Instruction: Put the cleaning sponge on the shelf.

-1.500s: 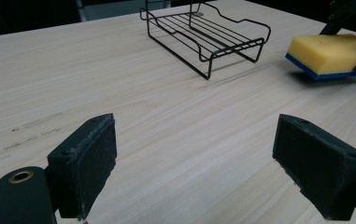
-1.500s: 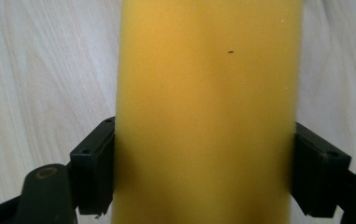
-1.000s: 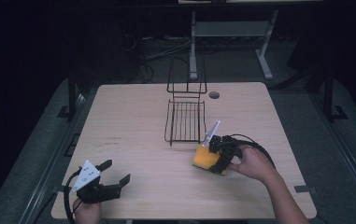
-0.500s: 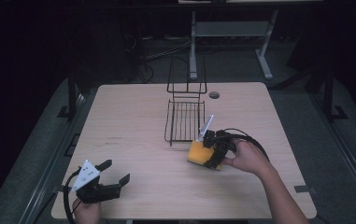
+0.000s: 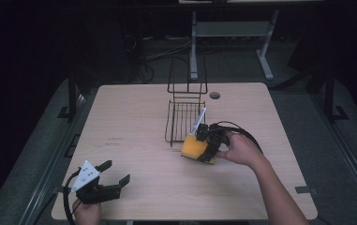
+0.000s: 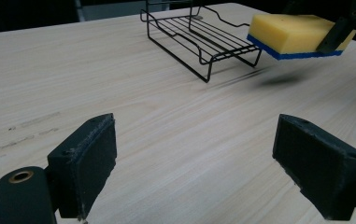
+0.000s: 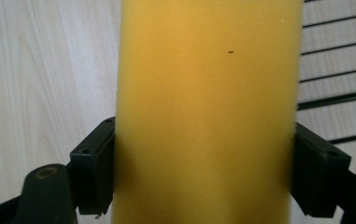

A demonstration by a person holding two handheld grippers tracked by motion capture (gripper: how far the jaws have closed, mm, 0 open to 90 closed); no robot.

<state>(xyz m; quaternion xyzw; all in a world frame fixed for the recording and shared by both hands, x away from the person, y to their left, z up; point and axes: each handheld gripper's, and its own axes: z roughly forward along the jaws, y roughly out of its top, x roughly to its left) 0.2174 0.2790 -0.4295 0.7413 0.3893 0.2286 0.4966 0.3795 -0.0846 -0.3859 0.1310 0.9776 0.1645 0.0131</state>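
Above table (image 5: 134, 117), right claw (image 5: 203, 146) gripping sponge (image 5: 192, 148)

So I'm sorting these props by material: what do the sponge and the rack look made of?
The sponge looks like soft yellow foam with a thin blue layer underneath, matte and finely pored; the right gripper holds it by its sides. The rack seems thin metal wire with a black, slightly glossy coating, though plain paint can't be ruled out.

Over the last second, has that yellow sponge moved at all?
Yes. The sponge, clamped in the right gripper, has moved slightly left and toward the wire rack, and now sits by its near corner.
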